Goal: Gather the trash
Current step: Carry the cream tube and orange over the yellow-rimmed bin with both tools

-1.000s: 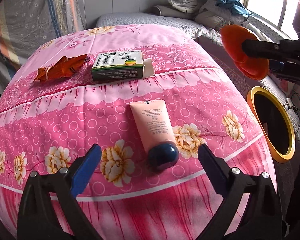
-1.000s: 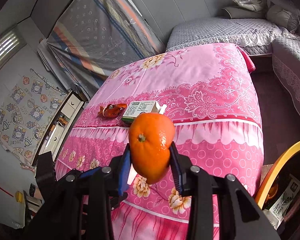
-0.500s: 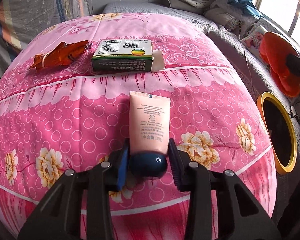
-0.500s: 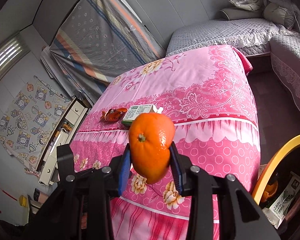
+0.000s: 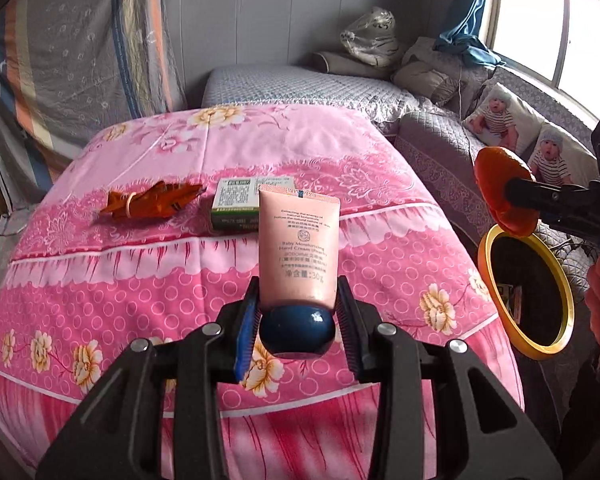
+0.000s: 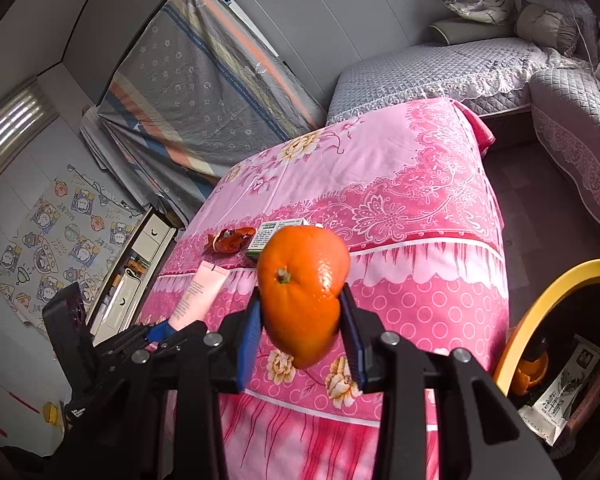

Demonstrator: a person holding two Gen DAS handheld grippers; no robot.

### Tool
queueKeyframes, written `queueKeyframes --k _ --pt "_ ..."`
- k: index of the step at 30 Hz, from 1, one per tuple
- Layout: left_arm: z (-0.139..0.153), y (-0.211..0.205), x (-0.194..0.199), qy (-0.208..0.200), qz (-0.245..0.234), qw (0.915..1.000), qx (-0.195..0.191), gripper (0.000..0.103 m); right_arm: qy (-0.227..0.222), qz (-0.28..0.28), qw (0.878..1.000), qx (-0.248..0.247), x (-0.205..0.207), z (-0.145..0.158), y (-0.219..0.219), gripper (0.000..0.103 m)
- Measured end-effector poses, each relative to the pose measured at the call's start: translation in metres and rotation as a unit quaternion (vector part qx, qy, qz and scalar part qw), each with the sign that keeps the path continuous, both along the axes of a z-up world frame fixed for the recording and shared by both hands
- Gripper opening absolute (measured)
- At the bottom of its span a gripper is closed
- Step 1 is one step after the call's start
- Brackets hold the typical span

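Two grabs on: my left gripper [image 5: 297, 330] pinches the light hand cream tube [image 5: 298, 250] by its hard cap above the bed; my right gripper [image 6: 302, 334] squeezes soft orange peel [image 6: 304, 294], gently, near the bin [image 6: 540, 312].

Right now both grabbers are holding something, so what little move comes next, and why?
Probably carry the orange peel in the right gripper sideways over the yellow-rimmed bin, since it already hangs near the rim. The left gripper holds the hand cream tube farther away.
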State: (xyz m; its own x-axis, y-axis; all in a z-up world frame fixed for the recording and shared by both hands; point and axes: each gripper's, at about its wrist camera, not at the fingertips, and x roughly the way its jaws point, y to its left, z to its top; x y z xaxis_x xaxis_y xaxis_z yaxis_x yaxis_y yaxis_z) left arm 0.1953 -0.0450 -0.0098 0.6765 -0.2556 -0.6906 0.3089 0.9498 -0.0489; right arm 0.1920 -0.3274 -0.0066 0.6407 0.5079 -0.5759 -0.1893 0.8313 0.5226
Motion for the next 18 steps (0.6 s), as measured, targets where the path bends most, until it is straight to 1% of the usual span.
queueKeyframes --k 3,9,14,16,18 --pt "0.015 -0.016 -0.003 -0.021 -0.022 0.9995 0.004 0.034 -0.009 -0.021 1.000 -0.003 -0.011 0.007 -0.016 0.034" --pt "0.033 -0.067 -0.008 -0.048 -0.076 0.9959 0.011 0.034 -0.020 -0.080 0.997 -0.006 -0.037 0.011 -0.063 0.034" --pt "0.038 -0.117 -0.015 -0.060 -0.124 0.9902 0.022 0.034 -0.009 -0.143 0.990 -0.006 -0.060 -0.003 -0.111 0.034" --pt "0.039 -0.140 -0.019 -0.066 -0.146 0.9868 0.027 0.034 -0.003 -0.171 0.985 -0.011 -0.071 -0.011 -0.130 0.034" --pt "0.040 -0.162 -0.023 -0.068 -0.167 0.9831 0.029 0.034 0.006 -0.194 0.981 -0.006 -0.082 -0.021 -0.148 0.034"
